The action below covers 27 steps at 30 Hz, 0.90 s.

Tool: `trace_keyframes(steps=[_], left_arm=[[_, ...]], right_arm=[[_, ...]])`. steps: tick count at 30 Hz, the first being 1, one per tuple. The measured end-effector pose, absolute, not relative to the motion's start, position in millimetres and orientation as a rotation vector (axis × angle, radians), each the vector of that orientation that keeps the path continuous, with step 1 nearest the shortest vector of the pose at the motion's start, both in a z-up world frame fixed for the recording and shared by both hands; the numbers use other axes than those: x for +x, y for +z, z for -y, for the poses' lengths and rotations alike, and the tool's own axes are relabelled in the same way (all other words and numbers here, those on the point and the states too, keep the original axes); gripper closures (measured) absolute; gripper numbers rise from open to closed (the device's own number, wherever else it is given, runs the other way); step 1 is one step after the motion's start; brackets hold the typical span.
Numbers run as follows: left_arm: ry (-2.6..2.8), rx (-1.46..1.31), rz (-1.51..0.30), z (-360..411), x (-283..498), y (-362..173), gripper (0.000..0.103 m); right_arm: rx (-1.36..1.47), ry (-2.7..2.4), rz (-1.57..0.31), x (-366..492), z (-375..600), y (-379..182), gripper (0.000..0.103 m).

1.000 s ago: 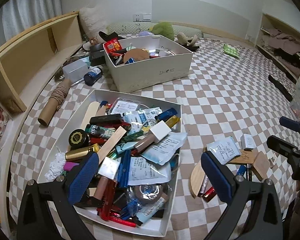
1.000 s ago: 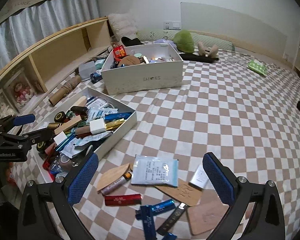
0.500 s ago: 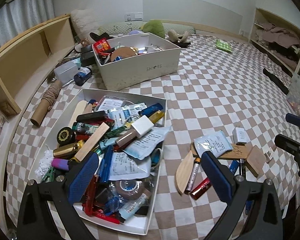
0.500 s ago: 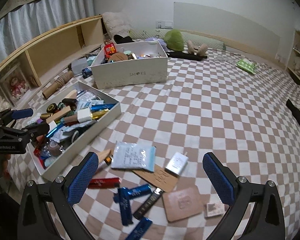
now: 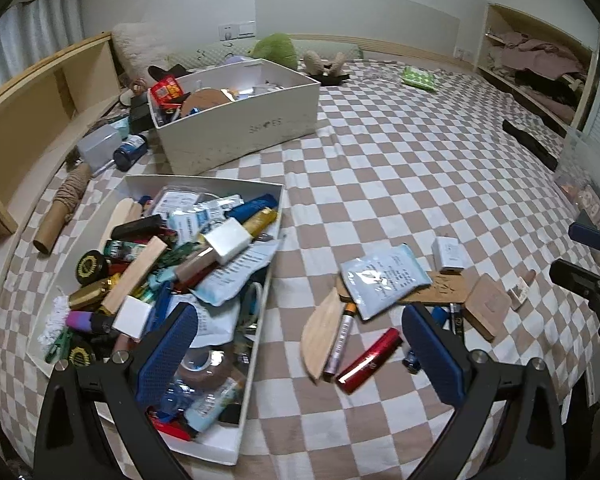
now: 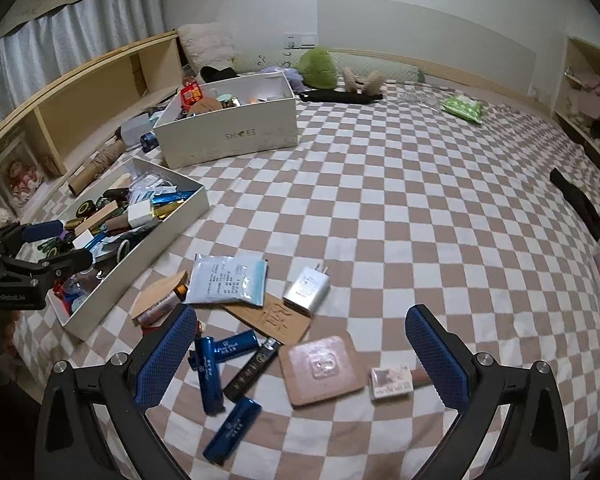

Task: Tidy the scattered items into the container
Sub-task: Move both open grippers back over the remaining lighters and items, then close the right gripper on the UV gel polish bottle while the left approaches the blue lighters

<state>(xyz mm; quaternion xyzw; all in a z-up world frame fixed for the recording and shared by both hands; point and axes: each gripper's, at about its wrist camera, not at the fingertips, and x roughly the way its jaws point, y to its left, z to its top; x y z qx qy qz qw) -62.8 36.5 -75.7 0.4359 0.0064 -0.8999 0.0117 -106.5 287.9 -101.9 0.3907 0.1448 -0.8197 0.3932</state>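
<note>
From the left wrist, the left claw (image 5: 300, 356) hangs spread and empty over the checkered bed (image 5: 380, 168), its left finger above the crammed white tray (image 5: 256, 364). From the right wrist, the right claw (image 6: 300, 356) gapes empty above scattered blue tubes (image 6: 208, 376) and a brown coaster (image 6: 320, 368).

Tray (image 5: 274, 240) of items left, scattered items (image 6: 260, 320) right on bedspread (image 6: 420, 220) — shoebox (image 6: 228, 136) behind

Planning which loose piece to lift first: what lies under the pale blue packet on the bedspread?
The pale blue packet overlaps a carved wooden plaque and the wooden leaf-shaped piece; anything else beneath is covered.
</note>
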Motion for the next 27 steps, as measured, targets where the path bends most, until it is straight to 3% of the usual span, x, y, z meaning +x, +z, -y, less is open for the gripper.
trace_keyframes(steps=[10, 27], left_arm=[[-2.910, 1.327, 0.005, -61, -58, -85, 0.000], [-2.974, 1.513, 0.301, -108, -59, -141, 0.000]], right_arm=[[1.008, -2.079, -0.341, -113, -304, -111, 0.000], [1.117, -2.155, -0.246, -158, -346, -134, 0.000]])
